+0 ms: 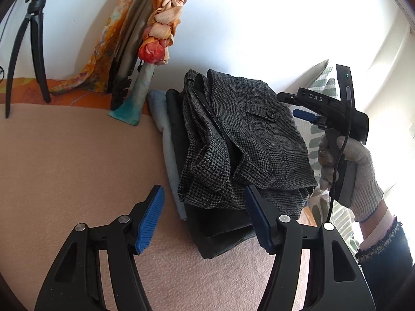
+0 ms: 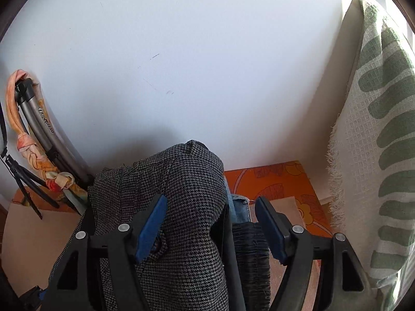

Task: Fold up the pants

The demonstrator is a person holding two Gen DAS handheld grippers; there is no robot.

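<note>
Folded grey houndstooth pants (image 1: 241, 140) lie on top of a stack of folded garments (image 1: 179, 134) on the pink blanket (image 1: 77, 160). They fill the lower middle of the right wrist view (image 2: 181, 207). My left gripper (image 1: 205, 220) is open and empty, its blue pads just short of the stack's near edge. My right gripper (image 2: 211, 225) is open, with the pants bulging between its fingers. In the left wrist view it (image 1: 306, 111) hovers at the stack's right side in a gloved hand.
A black tripod (image 1: 28, 51) and a knotted orange scarf on poles (image 1: 160, 26) stand against the white wall at the back left. A green-patterned cushion (image 2: 384, 155) stands on the right. An orange floral sheet (image 2: 275, 181) shows behind the stack.
</note>
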